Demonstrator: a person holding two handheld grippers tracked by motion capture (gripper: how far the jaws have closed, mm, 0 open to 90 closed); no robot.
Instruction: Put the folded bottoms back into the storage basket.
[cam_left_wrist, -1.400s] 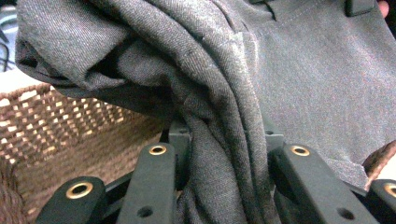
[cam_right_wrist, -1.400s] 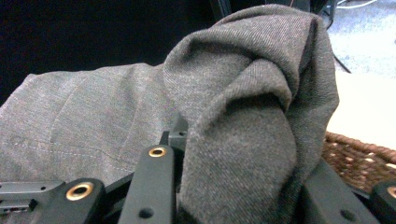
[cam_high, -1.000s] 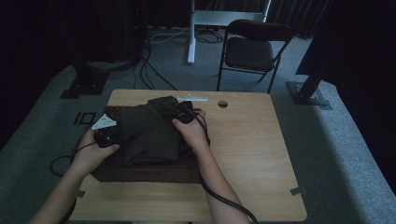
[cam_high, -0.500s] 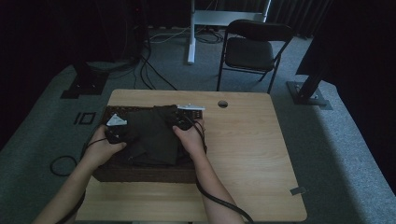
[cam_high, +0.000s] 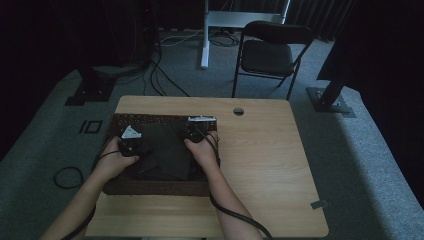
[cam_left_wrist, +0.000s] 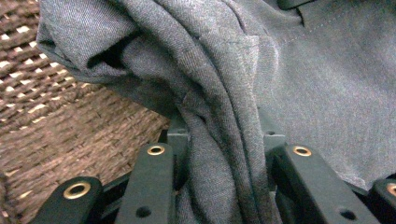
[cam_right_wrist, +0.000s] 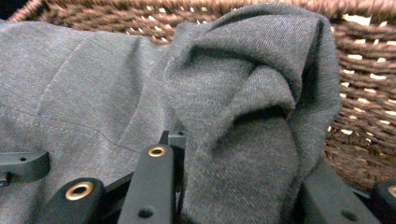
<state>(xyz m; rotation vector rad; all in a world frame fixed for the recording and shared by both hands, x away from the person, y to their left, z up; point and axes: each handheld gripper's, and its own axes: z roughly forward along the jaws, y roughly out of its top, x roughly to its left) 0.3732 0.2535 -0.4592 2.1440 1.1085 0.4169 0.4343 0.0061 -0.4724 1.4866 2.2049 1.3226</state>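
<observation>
Garment: grey woven cloth, soft, light, limp. Left claw and right claw each clenched on bunched fold; wicker basket just beyond.

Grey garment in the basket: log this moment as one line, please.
left hand-held gripper: shut on grey garment | right hand-held gripper: shut on grey garment | garment: inside wicker basket

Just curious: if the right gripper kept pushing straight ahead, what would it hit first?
Probably the wicker basket's wall, just beyond the bunched grey garment the right gripper already clamps.
</observation>
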